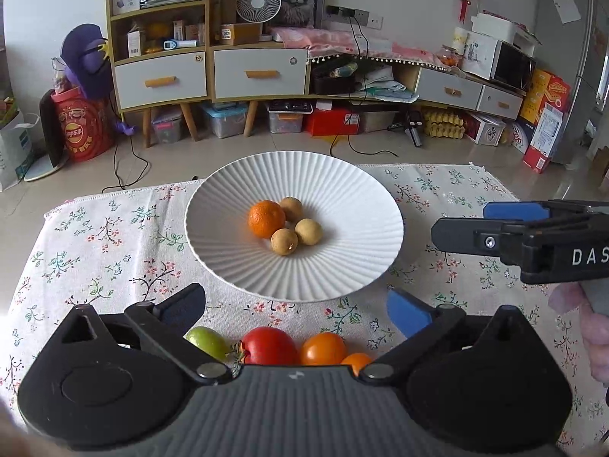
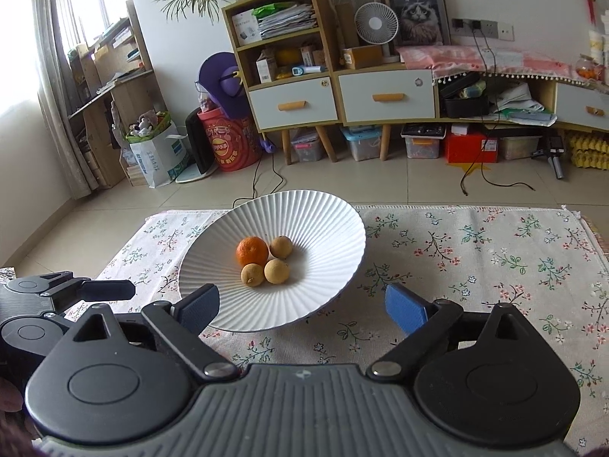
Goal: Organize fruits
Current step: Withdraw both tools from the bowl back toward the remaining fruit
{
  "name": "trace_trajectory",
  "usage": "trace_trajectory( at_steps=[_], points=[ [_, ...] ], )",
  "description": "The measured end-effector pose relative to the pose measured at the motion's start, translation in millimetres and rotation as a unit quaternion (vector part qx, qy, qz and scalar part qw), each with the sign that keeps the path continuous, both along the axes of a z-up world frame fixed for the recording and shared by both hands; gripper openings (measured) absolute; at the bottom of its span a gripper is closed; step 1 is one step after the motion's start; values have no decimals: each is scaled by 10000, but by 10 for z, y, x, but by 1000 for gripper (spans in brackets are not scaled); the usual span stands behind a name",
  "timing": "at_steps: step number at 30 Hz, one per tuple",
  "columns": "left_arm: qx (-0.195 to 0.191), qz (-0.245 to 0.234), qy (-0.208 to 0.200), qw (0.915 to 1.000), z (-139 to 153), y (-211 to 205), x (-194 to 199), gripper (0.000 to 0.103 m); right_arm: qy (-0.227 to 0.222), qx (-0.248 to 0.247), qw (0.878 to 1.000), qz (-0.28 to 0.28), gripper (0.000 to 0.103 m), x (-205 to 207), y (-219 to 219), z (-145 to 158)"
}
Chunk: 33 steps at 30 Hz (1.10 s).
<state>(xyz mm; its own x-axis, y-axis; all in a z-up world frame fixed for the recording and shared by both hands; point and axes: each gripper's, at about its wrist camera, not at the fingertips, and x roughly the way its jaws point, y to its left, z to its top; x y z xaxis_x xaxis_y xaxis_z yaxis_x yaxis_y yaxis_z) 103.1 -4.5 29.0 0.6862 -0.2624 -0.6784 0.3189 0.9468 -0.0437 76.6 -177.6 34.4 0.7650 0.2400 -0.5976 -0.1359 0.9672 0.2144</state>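
A white ribbed plate [image 1: 342,190] stands on the floral cloth and holds an orange mandarin [image 1: 266,218] and three tan longans [image 1: 308,231]. The plate [image 2: 316,213], mandarin [image 2: 252,251] and longans [image 2: 277,270] also show in the right wrist view. My left gripper [image 1: 300,310] is open and empty, just in front of the plate. Below it lie a green fruit [image 1: 207,340], a red tomato [image 1: 269,345], an orange tomato [image 1: 322,348] and a small orange fruit [image 1: 356,361]. My right gripper [image 2: 302,308] is open and empty at the plate's near right; it shows from the side in the left wrist view [image 1: 491,222].
The floral tablecloth [image 2: 475,251] covers the table, whose far edge lies behind the plate. The left gripper [image 2: 110,290] shows at the left of the right wrist view. Beyond are a tiled floor, cabinets [image 1: 163,76] and storage boxes.
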Motion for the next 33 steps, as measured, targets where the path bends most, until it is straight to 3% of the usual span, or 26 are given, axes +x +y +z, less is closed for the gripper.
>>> trace_trajectory(
  at_steps=[14, 25, 33],
  points=[
    [156, 113, -19, 9998, 28, 140, -342, 95, -112, -376, 9990, 191, 99, -309, 183, 41],
    [40, 117, 14, 9999, -74, 391, -634, 95, -146, -92, 9993, 327, 101, -551, 278, -52],
    [52, 85, -52, 9999, -181, 524, -783, 95, -159, -251, 9987, 410, 102, -666, 336, -129]
  ],
)
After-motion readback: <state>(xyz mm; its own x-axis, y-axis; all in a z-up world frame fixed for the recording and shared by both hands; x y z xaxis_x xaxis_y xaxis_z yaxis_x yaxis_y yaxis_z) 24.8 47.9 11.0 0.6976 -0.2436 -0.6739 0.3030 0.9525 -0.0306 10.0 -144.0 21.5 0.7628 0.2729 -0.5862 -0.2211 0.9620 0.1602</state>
